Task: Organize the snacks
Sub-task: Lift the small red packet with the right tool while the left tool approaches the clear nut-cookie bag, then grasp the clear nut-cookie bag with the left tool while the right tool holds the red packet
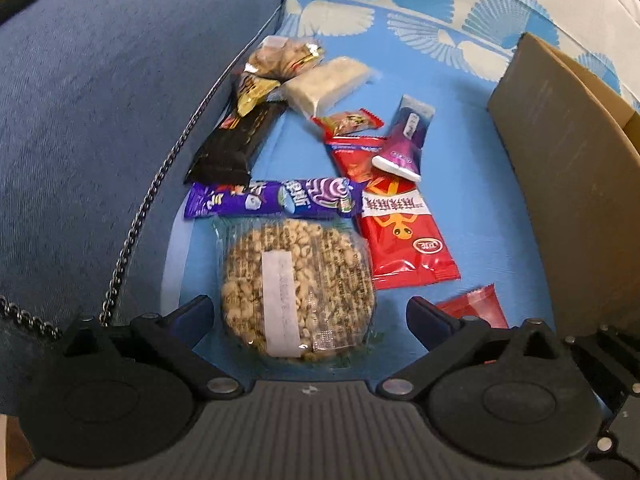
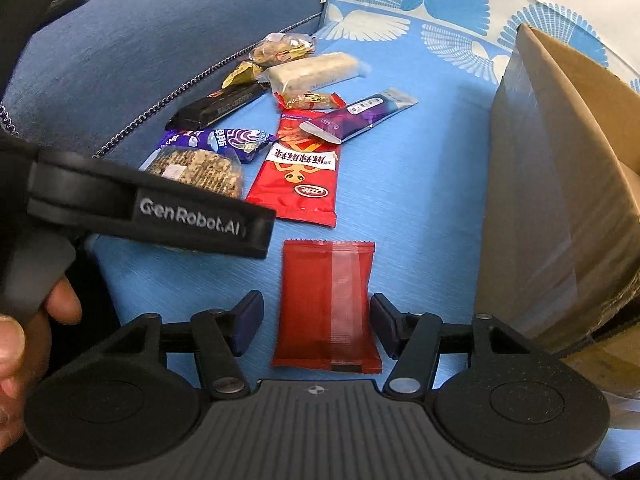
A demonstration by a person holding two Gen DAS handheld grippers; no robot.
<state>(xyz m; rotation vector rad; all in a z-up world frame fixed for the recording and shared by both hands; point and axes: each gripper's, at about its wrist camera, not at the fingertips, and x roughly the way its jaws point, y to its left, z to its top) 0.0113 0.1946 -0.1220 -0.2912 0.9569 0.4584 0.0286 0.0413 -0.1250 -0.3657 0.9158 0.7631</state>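
Observation:
Snacks lie scattered on a blue bed sheet (image 1: 472,184). In the left wrist view my left gripper (image 1: 308,320) is open, its fingers on either side of a round clear-wrapped rice cracker (image 1: 298,288), not gripping it. Beyond lie a purple packet (image 1: 272,198), a red packet (image 1: 404,236), a black bar (image 1: 236,144) and a purple stick (image 1: 404,144). In the right wrist view my right gripper (image 2: 316,324) is open around a dark red packet (image 2: 328,304) lying flat. The left gripper's body (image 2: 152,208) shows at the left there.
An open cardboard box (image 1: 568,184) stands at the right, also in the right wrist view (image 2: 560,208). A dark blue cushion (image 1: 112,112) with a metal chain (image 1: 160,176) lies at the left. More wrapped snacks (image 1: 320,80) lie farther back.

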